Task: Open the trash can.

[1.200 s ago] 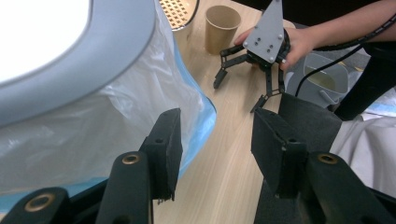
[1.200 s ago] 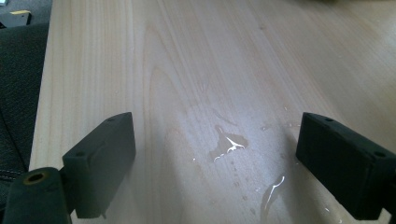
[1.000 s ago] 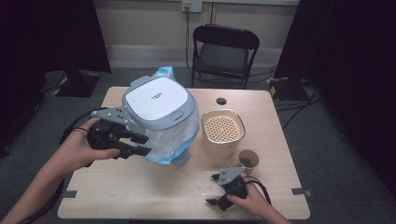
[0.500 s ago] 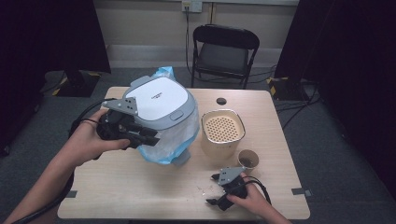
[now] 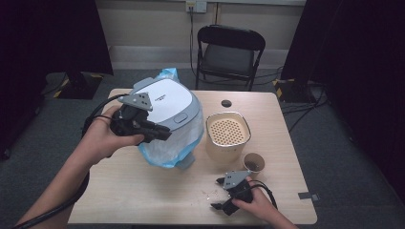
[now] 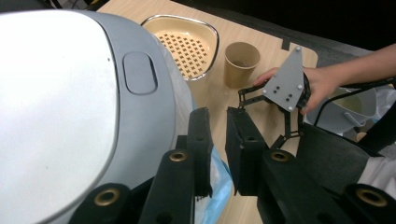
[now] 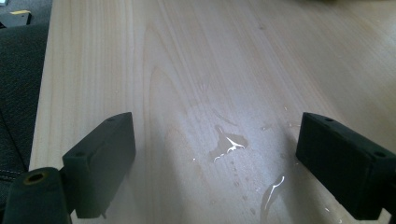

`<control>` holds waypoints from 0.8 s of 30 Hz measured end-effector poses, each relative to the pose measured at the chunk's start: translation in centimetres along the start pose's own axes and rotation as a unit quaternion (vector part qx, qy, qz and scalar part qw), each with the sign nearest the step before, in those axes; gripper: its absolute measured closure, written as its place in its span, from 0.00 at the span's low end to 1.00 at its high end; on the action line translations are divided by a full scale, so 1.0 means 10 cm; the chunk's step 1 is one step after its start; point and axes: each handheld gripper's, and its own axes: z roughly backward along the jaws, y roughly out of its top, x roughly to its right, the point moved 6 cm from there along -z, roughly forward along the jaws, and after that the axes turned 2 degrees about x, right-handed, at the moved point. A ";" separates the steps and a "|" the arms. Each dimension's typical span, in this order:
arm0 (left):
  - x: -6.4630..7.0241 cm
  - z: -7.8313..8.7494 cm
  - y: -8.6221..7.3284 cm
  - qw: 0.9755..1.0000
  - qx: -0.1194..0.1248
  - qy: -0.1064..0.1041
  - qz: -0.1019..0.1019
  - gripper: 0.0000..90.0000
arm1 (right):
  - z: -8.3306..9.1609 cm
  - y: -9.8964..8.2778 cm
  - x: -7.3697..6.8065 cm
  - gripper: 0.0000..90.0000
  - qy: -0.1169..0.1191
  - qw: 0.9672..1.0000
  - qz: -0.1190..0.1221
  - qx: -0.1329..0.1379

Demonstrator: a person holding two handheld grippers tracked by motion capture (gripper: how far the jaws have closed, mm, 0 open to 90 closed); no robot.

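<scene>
My left gripper (image 6: 217, 154) rests narrowly parted against the smooth rounded rice cooker (image 5: 165, 102) (crinkly blue plastic bag (image 5: 167, 155) beneath). My right gripper (image 7: 215, 163) gapes wide over the wet wooden table (image 7: 196, 60).

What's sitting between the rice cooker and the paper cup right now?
The cream perforated basket stands between the rice cooker and the paper cup, as the high view shows; the left gripper view agrees.

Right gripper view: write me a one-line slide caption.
Right gripper's black jaws spread wide over the wooden table, with small puddles of water glinting between them.
</scene>
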 end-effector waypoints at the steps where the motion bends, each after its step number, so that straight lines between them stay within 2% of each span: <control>1: 0.00 -0.01 0.01 1.000 0.000 0.003 -0.002 0.90 | 0.00 0.00 0.00 0.12 0.000 1.000 0.000 0.000; 8: -0.04 -0.10 0.09 1.000 0.001 0.020 0.006 0.94 | 0.00 0.00 0.00 0.12 0.000 1.000 0.000 0.000; 10: -0.07 -0.13 0.10 0.999 -0.001 0.031 0.005 0.97 | 0.00 0.00 0.00 0.12 0.000 1.000 0.000 0.000; 15: -0.13 -0.20 0.13 0.999 0.000 0.046 0.020 1.00 | 0.00 0.00 0.00 0.12 0.000 1.000 0.000 0.000; 16: -0.14 -0.21 0.13 0.999 -0.005 0.048 0.014 1.00 | 0.00 0.00 0.00 0.12 0.000 1.000 0.000 0.000; 24: -0.20 -0.30 0.15 0.997 -0.015 0.074 0.031 1.00 | 0.00 0.00 0.00 0.12 0.000 1.000 0.000 0.000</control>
